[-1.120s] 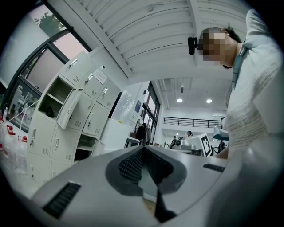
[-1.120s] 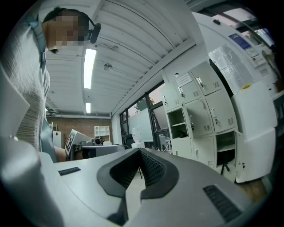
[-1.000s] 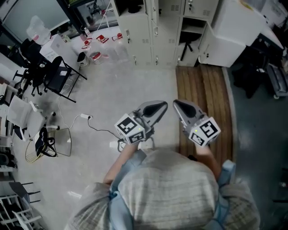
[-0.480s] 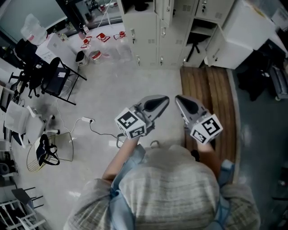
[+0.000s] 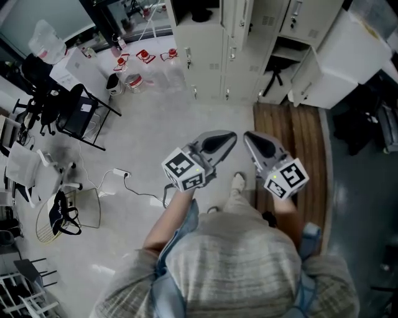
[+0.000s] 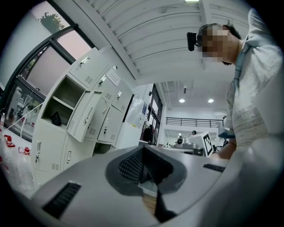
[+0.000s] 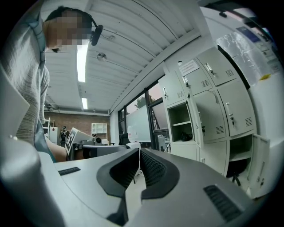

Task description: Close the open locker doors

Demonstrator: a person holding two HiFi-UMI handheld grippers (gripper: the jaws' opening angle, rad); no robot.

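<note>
A bank of cream lockers (image 5: 211, 56) stands ahead at the top of the head view. An upper compartment (image 5: 194, 11) is open with a dark item inside, its door (image 5: 239, 18) swung out. A lower compartment (image 5: 278, 68) at the right is open too, its door (image 5: 303, 81) ajar. My left gripper (image 5: 231, 135) and right gripper (image 5: 247, 135) are held side by side, level, short of the lockers, both shut with nothing in them. The left gripper view shows the open upper door (image 6: 86, 117). The right gripper view shows the upper compartment (image 7: 179, 122) and the lower door (image 7: 259, 164).
Black folding chairs (image 5: 81, 109) and a cable with a power strip (image 5: 118, 172) lie on the floor at left. Red-capped bottles (image 5: 143, 59) stand by the lockers' left end. A wooden floor strip (image 5: 292, 143) and a large white box (image 5: 354, 56) are at the right.
The lockers have come closer and lower in the head view as the person walks toward them. Both grippers stay side by side and shut. A shoe now shows below them.
</note>
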